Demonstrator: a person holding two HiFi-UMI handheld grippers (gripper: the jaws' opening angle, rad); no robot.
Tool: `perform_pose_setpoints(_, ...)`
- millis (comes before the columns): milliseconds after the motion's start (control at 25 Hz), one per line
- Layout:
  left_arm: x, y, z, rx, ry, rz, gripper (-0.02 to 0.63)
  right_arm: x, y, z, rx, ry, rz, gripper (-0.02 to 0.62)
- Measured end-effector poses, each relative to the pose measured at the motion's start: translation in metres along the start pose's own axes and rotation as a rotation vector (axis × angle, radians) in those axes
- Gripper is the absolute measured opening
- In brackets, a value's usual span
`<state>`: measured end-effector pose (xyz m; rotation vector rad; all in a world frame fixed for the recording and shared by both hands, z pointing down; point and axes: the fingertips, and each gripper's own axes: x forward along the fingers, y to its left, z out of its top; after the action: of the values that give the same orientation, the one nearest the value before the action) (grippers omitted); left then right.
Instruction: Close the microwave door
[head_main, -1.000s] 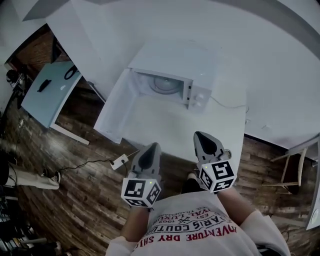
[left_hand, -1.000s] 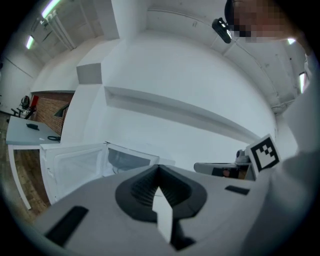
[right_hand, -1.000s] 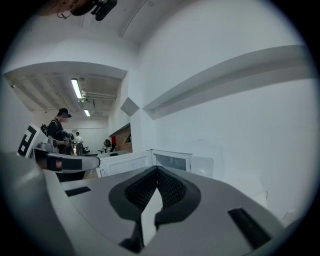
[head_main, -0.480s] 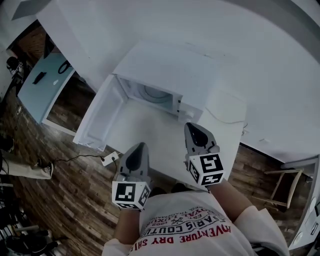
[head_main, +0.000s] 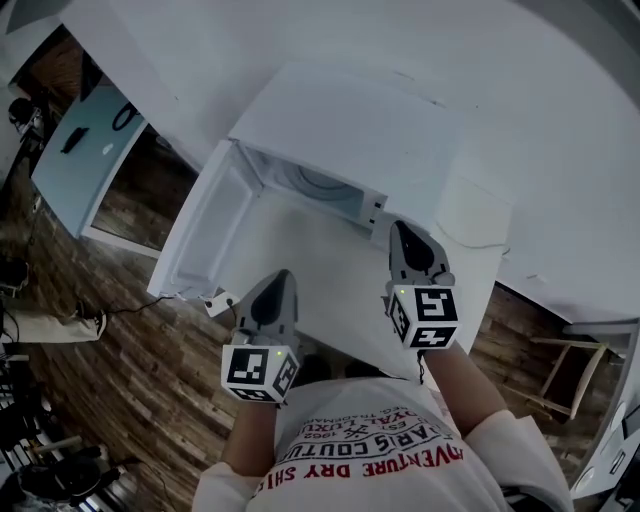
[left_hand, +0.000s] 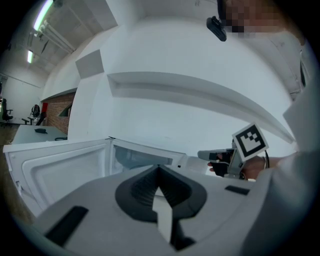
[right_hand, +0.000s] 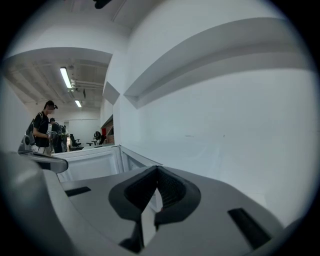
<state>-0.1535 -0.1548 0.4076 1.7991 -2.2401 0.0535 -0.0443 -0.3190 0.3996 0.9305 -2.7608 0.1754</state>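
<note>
Two hand-held grippers in play, the left hand-held gripper (head_main: 279, 280) and the right hand-held gripper (head_main: 402, 232). Both have their jaws pressed together, with nothing between them and touching nothing. One microwave (head_main: 340, 130) sits on the white counter (head_main: 300, 265), and its one door (head_main: 205, 235) is swung wide open to the left. Both grippers hover over the counter in front of the opening.

open microwave door (head_main: 205, 235) near left gripper (head_main: 277, 287)
</note>
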Motion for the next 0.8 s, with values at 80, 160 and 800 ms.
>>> perform_pose_setpoints(80,0.001,0.012,-0.001,0.001,0.005,0.007,0.002,0.009,-0.004,0.001,0.020,0.005,-0.015,0.012)
perform_pose_setpoints(160,-0.001,0.025,-0.001,0.003,0.010,0.018,0.002,0.017,-0.005,0.001,0.028,0.010,-0.031,0.012)
perform_pose_setpoints(800,-0.115,0.178,-0.019,-0.032,-0.029,0.404,0.002,0.032,-0.012,-0.001,0.024,0.064,-0.133,0.012)
